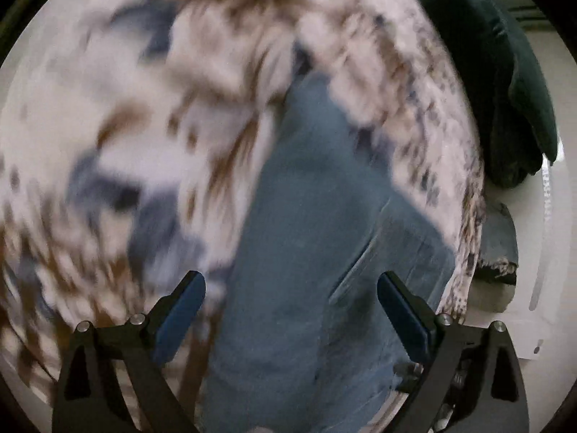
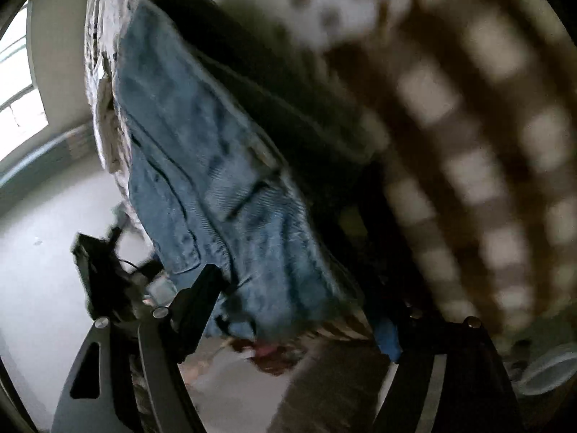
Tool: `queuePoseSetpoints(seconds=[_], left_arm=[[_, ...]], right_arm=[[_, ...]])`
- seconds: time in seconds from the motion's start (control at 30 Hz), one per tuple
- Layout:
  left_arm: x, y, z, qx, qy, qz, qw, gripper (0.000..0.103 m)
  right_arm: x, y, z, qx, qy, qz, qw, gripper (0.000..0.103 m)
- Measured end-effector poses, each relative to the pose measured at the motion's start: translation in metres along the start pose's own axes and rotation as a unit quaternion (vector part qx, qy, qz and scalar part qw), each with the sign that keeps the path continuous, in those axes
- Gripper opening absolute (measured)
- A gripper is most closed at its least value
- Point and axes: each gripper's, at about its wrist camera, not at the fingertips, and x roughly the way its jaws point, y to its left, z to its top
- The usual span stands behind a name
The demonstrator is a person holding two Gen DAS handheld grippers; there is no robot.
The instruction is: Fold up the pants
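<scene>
Blue jeans (image 1: 299, 216) lie lengthwise on patterned bedspread (image 1: 108, 126), fold unfinished; left hand-held gripper (image 1: 291, 290) released above them; right hand-held gripper (image 2: 299, 306) spread wide, empty

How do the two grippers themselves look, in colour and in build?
The left gripper has black angular fingers with blue pads, carried on black linkage bars with triangular cut-outs and silver pivot bolts. The right gripper has the same black bars, cut-outs and silver bolts; one blue pad shows. No sleeves or markings are visible.
</scene>
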Motion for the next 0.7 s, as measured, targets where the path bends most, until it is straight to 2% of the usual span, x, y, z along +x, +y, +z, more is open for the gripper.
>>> queuePoseSetpoints(seconds=[0.07, 0.2, 0.27, 0.33, 0.37, 0.43, 0.53, 0.57, 0.6, 0.67, 0.7], left_arm=[[0.005, 0.007, -0.007, 0.000, 0.008, -0.002, 1.0000, 0.097], [0.009, 0.015, -0.016, 0.002, 0.021, -0.014, 0.9997, 0.097], [0.009, 0.015, -0.017, 0.008, 0.024, -0.016, 0.9996, 0.097], [0.011, 0.016, -0.016, 0.009, 0.027, -0.017, 0.9995, 0.098], [0.011, 0.017, -0.017, 0.010, 0.029, -0.019, 0.9994, 0.098], [0.016, 0.015, -0.016, 0.014, 0.033, -0.017, 0.9992, 0.099], [0.021, 0.012, -0.015, 0.019, 0.034, -0.012, 0.9992, 0.098], [0.020, 0.008, -0.016, 0.027, 0.029, -0.016, 0.9991, 0.093], [0.017, 0.002, -0.018, 0.040, 0.022, -0.025, 0.9986, 0.060], [0.010, -0.009, -0.022, 0.066, 0.014, -0.009, 0.9977, 0.046], [0.005, -0.013, -0.025, 0.071, 0.011, -0.017, 0.9973, 0.031]], right_arm=[[0.016, -0.001, 0.003, 0.014, -0.017, 0.043, 0.999, 0.082], [0.024, 0.009, 0.001, 0.014, -0.038, 0.096, 0.995, 0.082], [0.026, 0.026, -0.004, -0.012, -0.032, 0.118, 0.992, 0.082], [0.030, 0.036, -0.006, -0.016, -0.017, 0.171, 0.985, 0.081], [0.032, 0.039, -0.004, -0.019, -0.015, 0.168, 0.985, 0.081], [0.044, 0.046, 0.006, -0.036, -0.019, 0.108, 0.993, 0.081], [0.067, 0.044, 0.021, -0.016, -0.017, 0.101, 0.995, 0.081], [0.069, 0.046, 0.023, -0.011, -0.021, 0.101, 0.995, 0.075], [0.070, 0.051, 0.023, -0.011, -0.027, 0.094, 0.995, 0.061], [0.066, 0.059, 0.018, -0.018, -0.039, 0.084, 0.996, 0.047], [0.065, 0.063, 0.013, -0.021, -0.044, 0.082, 0.995, 0.043]])
